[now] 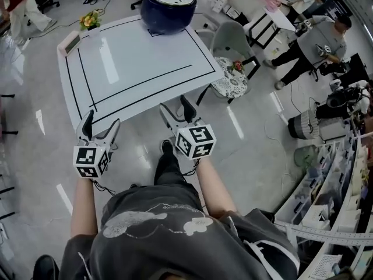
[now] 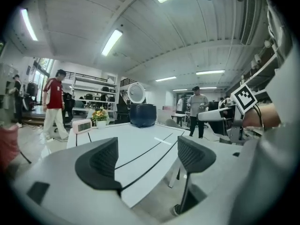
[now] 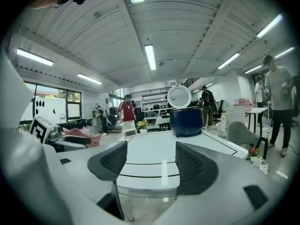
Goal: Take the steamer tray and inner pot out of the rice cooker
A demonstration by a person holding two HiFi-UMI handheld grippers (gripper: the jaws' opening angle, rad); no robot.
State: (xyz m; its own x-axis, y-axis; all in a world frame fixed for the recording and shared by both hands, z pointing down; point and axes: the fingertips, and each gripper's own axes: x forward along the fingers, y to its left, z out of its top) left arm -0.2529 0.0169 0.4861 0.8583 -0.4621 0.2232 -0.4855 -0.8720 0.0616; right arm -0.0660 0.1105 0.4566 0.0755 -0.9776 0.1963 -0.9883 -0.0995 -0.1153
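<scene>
the task looks barely begun. the dark blue round rice cooker (image 1: 168,7) sits at the far edge of the white desk with black lines (image 1: 134,63), well apart from both grippers. its lid is up, showing a round white inner face (image 3: 179,96). nothing has been lifted out onto the desk. whether the steamer tray and inner pot sit inside the cooker cannot be told from here, though a pale perforated surface shows at the top of the cooker in the head view.

the left gripper (image 1: 100,127) hangs at the near edge of the desk with its dark ribbed fingers (image 2: 101,161) spread wide and nothing between them, only the desk top beyond. the right gripper (image 1: 176,112) is just beside it, also at the near edge, its fingers (image 3: 110,161) released and empty, aimed roughly at the cooker.

everything is left to do, by my reading: reach across the desk to the cooker, lift out the steamer tray, then the inner pot beneath it. a small pot of flowers (image 1: 89,20) and a white desk clock (image 1: 71,41) stand at the far left corner, clear of the path.
</scene>
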